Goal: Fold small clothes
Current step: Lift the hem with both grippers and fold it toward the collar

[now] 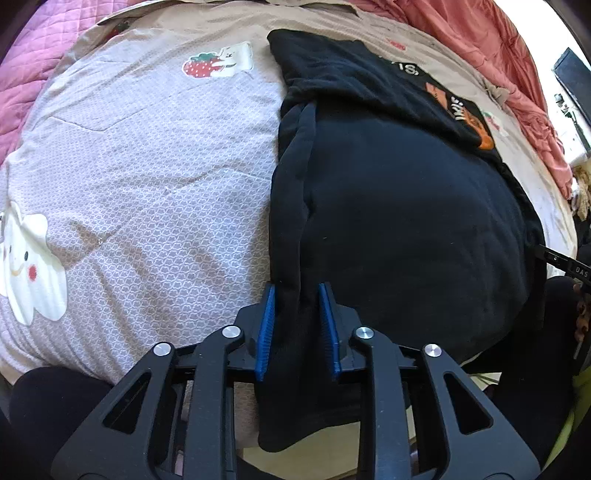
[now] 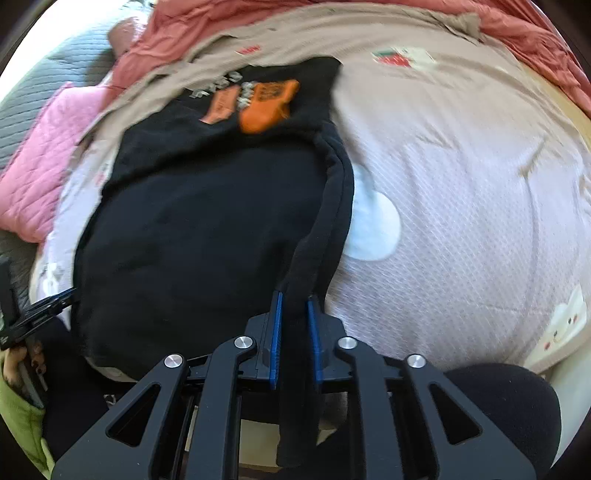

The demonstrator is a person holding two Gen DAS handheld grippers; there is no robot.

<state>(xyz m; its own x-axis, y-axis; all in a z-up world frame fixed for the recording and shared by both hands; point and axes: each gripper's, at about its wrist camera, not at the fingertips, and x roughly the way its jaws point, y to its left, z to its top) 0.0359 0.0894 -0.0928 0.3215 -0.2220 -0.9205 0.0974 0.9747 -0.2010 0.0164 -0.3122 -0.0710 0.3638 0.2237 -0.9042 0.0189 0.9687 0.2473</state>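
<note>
A black sweatshirt (image 1: 406, 206) (image 2: 207, 221) with an orange print (image 1: 480, 129) (image 2: 266, 103) lies flat on a patterned bedsheet (image 1: 166, 166) (image 2: 461, 184). Its printed far part is folded over the body. My left gripper (image 1: 296, 288) is shut on the garment's near left edge, and a thick fold of black cloth fills the gap between the blue pads. My right gripper (image 2: 294, 297) is shut on the near right edge, where a narrow roll of fabric is pinched and hangs down below the pads.
A pink quilt (image 1: 22, 74) (image 2: 37, 166) lies at the far left. A salmon blanket (image 1: 498, 55) (image 2: 517, 29) is bunched along the far side of the bed. The person's dark-clad legs and a green sleeve (image 2: 18, 413) are at the bed's near edge.
</note>
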